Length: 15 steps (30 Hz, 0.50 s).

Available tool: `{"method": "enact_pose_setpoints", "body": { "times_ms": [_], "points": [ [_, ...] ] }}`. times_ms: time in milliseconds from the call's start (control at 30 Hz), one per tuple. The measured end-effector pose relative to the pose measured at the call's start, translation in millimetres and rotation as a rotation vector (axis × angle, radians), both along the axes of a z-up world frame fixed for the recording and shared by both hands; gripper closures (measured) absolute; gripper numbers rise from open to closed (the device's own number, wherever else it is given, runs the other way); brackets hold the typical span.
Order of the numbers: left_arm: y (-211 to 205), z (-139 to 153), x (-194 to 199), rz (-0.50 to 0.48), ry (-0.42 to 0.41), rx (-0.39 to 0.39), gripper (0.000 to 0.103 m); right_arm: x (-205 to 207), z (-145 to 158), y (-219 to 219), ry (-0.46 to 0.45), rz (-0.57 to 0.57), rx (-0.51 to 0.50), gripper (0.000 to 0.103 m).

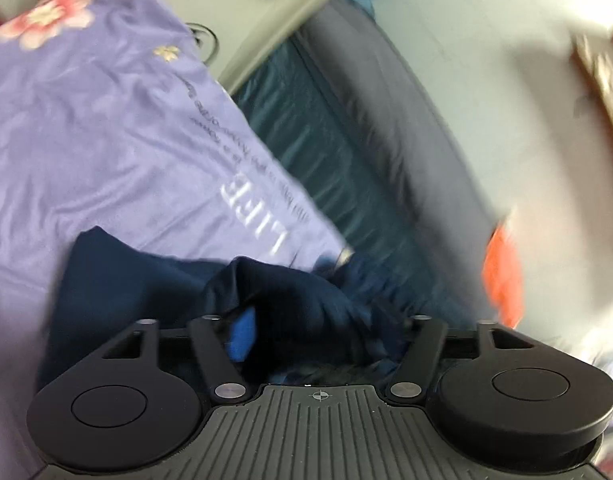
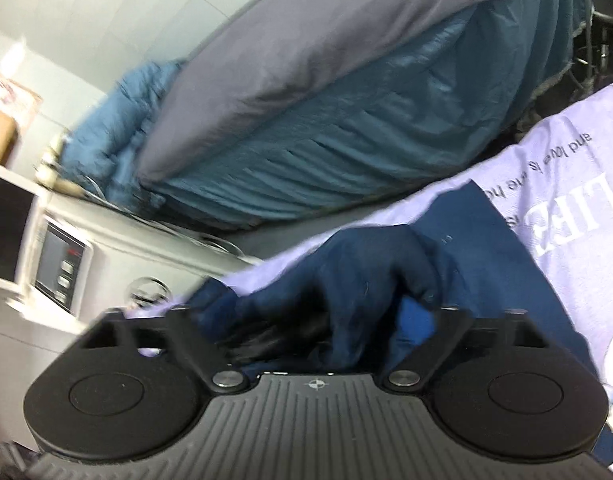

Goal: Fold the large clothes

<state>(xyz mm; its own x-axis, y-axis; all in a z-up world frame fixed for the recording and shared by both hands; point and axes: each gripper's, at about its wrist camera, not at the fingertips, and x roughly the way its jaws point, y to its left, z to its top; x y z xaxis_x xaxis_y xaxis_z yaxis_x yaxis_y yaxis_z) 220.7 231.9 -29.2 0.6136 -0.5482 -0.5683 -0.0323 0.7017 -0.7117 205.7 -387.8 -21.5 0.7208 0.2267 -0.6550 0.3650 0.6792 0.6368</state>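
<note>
A navy blue garment (image 1: pixel 146 288) lies crumpled on a lilac sheet (image 1: pixel 106 140) printed with pink flowers and the word LIFE. My left gripper (image 1: pixel 318 320) hangs low over the garment's bunched edge with its linkage spread wide. Navy cloth is heaped in the gap and covers most of both fingers, and a bright blue pad (image 1: pixel 242 332) peeks out on the left. In the right wrist view the same garment (image 2: pixel 366 280) rises in a hump between the wide-spread arms of my right gripper (image 2: pixel 326 320), hiding its fingertips. The lilac sheet (image 2: pixel 566 184) runs off to the right.
A grey mattress (image 2: pixel 346 48) with a pleated teal skirt (image 2: pixel 346 152) stands beyond the sheet, and a blue quilt (image 2: pixel 118 120) is bunched at its end. A white appliance with a control panel (image 2: pixel 58 260) is at the left. Something orange (image 1: pixel 502 272) is blurred at the right.
</note>
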Motion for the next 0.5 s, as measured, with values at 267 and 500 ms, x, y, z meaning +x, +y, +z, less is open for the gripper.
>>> {"method": "enact_pose_setpoints", "body": {
  "times_ms": [267,500],
  "points": [
    [-27,38,-45,-0.105,-0.152,0.355,0.0,-17,36,10,-0.003,0.037,-0.181,0.011],
    [-89,3,-113,-0.239,-0.329,0.752,0.0,-50,32,67,0.02,0.232,-0.542,0.011]
  ]
}}
